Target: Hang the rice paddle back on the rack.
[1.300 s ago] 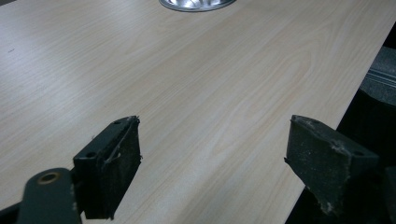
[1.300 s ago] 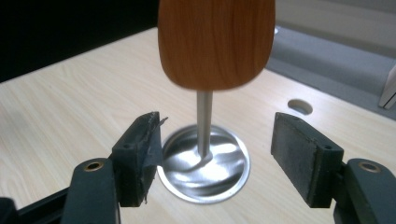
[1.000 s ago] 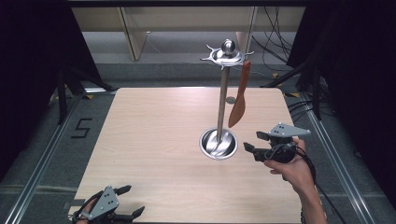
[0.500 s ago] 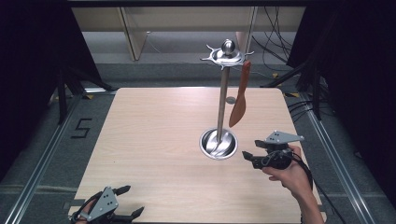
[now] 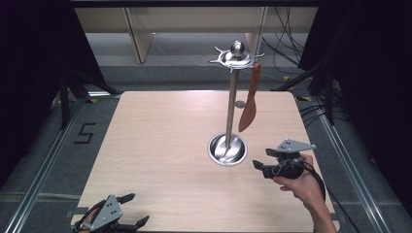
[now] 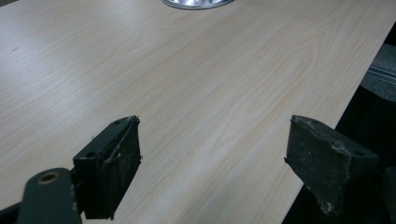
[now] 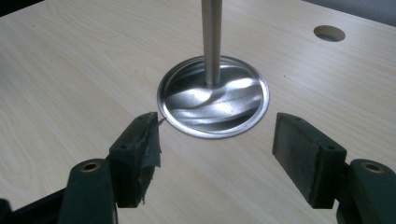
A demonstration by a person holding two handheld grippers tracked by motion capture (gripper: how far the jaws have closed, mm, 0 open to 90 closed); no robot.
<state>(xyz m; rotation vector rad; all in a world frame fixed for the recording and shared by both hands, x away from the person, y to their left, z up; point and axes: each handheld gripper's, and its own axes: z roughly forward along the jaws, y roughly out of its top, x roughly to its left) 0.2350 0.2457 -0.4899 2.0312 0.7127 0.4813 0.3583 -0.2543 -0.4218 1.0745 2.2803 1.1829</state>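
Hanging from the top ring of the metal stand (image 5: 232,104), the orange-brown spatula (image 5: 249,106) dangles blade-down beside the pole, clear of the round base dish (image 7: 214,95). The stand sits right of centre on the desk (image 5: 160,145). The right claw (image 5: 265,165) is held low, just beside the base dish, its jaws spread and empty, pointing at the dish. The left claw (image 5: 132,210) rests at the near desk edge, well apart, jaws likewise spread and holding nothing. Judgement: the spatula appears already hung, though whether its hook is fully seated cannot be confirmed at this distance. The next move likely calls for clearing the right claw without knocking the stand.
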